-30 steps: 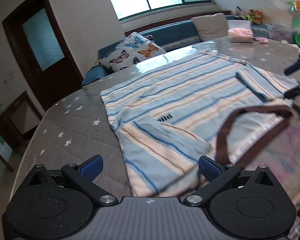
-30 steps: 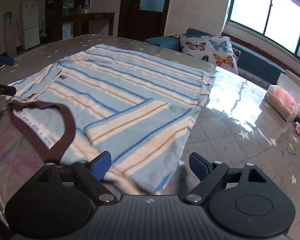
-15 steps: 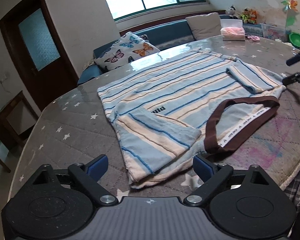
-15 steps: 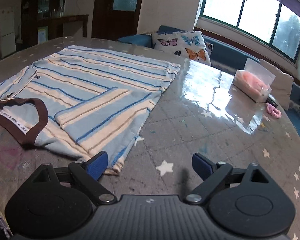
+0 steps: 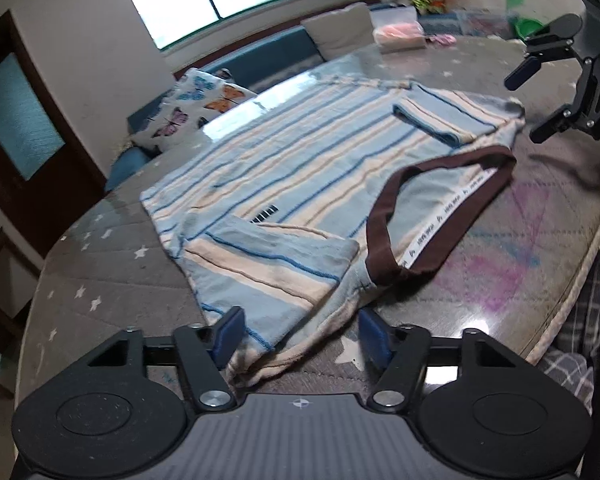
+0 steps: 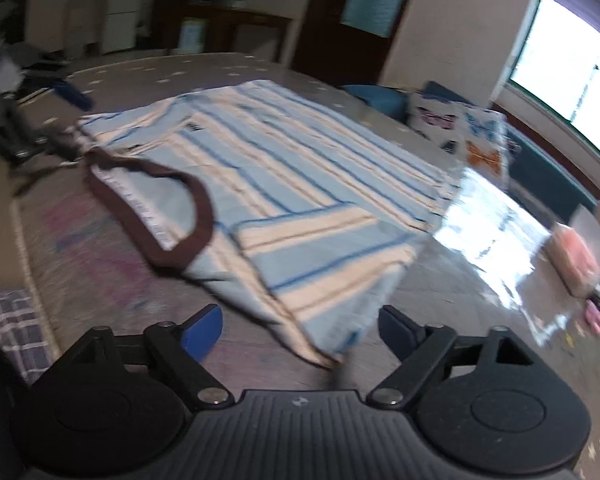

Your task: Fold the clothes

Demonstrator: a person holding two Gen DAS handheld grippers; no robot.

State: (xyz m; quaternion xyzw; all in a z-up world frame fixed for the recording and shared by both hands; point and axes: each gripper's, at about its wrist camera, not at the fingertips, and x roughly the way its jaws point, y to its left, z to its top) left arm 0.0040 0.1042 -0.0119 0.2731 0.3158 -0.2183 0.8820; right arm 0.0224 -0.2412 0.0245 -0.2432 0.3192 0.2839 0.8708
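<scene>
Left gripper (image 5: 300, 330): jaws closing around shirt (image 5: 320, 168) corner, not yet pinching.
Right gripper (image 6: 300, 328): open, empty.
Shirt: soft, light; pinch shoulder corners.

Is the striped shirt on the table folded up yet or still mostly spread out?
Mostly spread: the blue-and-cream striped shirt lies flat on the grey star-patterned table, with only its two sleeves folded inward.

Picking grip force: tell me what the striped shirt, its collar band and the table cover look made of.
Striped shirt: soft knit, probably cotton; matte, limp, fuzzy edges. Collar band: denser brown knit with printed tape inside. Table cover: star-print cloth, seemingly under clear glossy sheeting, given window glare.
</scene>
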